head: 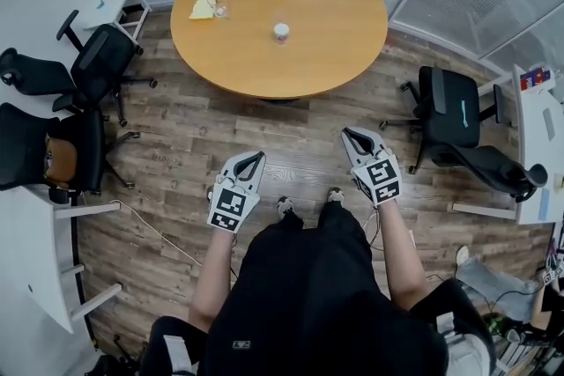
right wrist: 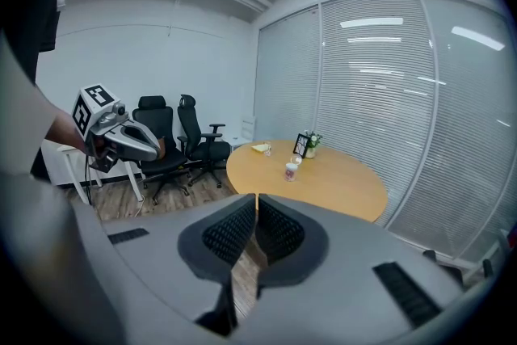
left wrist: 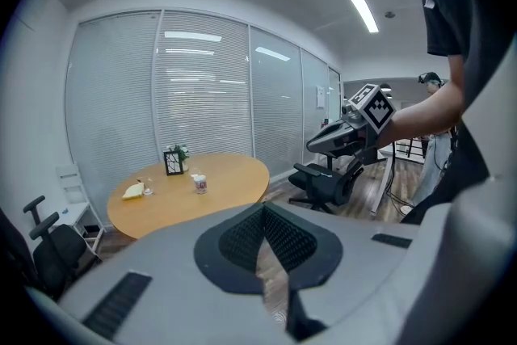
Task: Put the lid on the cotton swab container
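Tan round table [head: 326, 22], black chairs [head: 101, 66], brown wood-grain floor [head: 264, 136]

1. Head view: from above the standing person, looking steeply down; the round tabletop [head: 326, 40] lies well ahead.
2. Left gripper view: looks along its jaws toward that distant tabletop, with the right gripper [left wrist: 317, 143] at right.
3. Right gripper view: likewise, with the left gripper [right wrist: 152, 148] at left.
4. All three views share the tabletop.
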The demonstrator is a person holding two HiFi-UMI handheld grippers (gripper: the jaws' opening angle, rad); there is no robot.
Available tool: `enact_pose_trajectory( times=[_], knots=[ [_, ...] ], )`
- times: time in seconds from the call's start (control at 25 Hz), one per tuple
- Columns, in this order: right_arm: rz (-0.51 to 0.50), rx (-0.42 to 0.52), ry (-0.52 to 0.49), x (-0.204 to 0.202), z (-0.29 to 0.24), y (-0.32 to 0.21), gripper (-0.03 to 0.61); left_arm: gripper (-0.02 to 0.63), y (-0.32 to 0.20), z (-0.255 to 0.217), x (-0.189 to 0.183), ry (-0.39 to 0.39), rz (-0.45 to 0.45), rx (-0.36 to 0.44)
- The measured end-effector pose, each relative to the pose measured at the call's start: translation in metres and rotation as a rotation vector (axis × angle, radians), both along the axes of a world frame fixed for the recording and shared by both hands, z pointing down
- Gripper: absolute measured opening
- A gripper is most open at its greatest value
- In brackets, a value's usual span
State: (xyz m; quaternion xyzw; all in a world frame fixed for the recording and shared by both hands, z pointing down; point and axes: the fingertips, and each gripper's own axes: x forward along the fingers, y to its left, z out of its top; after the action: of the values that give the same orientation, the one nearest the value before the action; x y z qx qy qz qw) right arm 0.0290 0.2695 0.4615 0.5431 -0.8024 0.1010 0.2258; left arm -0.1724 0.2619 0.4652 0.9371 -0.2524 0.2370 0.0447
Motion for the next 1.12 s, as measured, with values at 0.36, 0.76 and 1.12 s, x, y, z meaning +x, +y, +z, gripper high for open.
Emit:
enact_pose_trajectory(
  times=[0.36, 0.76, 1.12],
  knots=[
    [-0.024, -0.01, -0.023, 0.016, 0.011, -0.02, 0.008, 0.006, -0.01, 0.001, 0.004, -0.028, -0.045, 0.003],
    [-0.088, -0.025, -0.021, 0.052, 0.021, -0.071, 0.008, 0.006, -0.053, -0.007, 0.029, -0.06, -0.136, 0.01],
    [-0.113, -0.055, -0.016, 0.106, 0.034, -0.108, 0.008, 0.006, -0.086, -0.002, 0.052, -0.076, -0.231, -0.006]
  ],
)
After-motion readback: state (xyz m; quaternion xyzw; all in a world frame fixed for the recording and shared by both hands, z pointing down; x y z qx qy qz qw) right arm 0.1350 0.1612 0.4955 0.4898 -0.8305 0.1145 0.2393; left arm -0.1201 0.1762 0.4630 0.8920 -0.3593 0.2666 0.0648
